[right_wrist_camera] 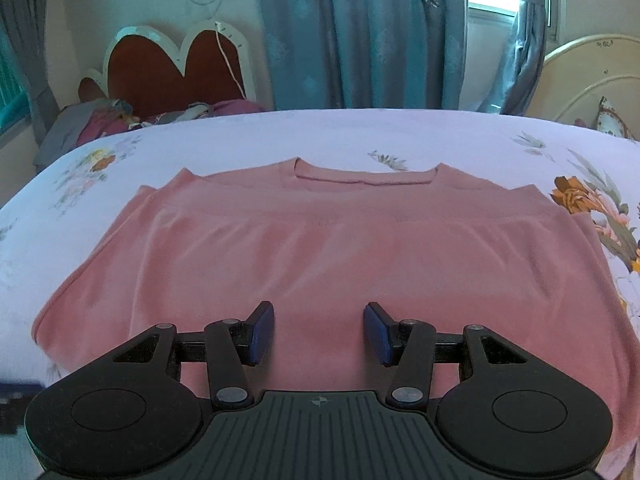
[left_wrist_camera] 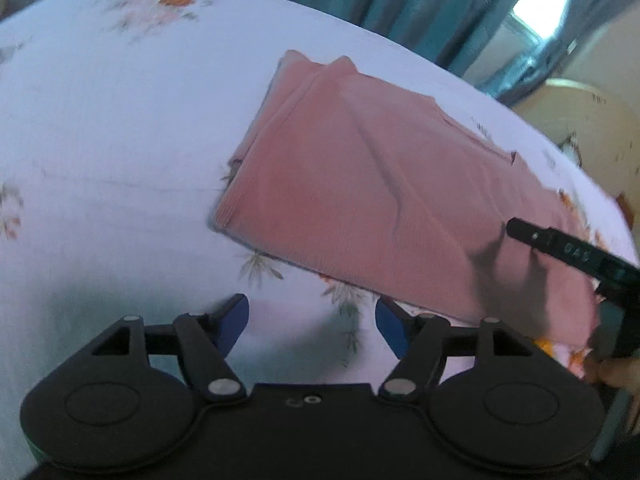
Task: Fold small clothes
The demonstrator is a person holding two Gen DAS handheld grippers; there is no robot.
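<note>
Pink shirt [right_wrist_camera: 320, 248] flat on floral bedsheet [right_wrist_camera: 280, 132]; left gripper [left_wrist_camera: 312, 322], right gripper [right_wrist_camera: 319, 330] jaws spread, empty.

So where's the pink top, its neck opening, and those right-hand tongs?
pink top [right_wrist_camera: 320, 248]: right wrist view, middle of its flat front.
neck opening [right_wrist_camera: 366, 176]: right wrist view, collar band.
right tongs [right_wrist_camera: 319, 330]: right wrist view, midway between the blue tips.
</note>
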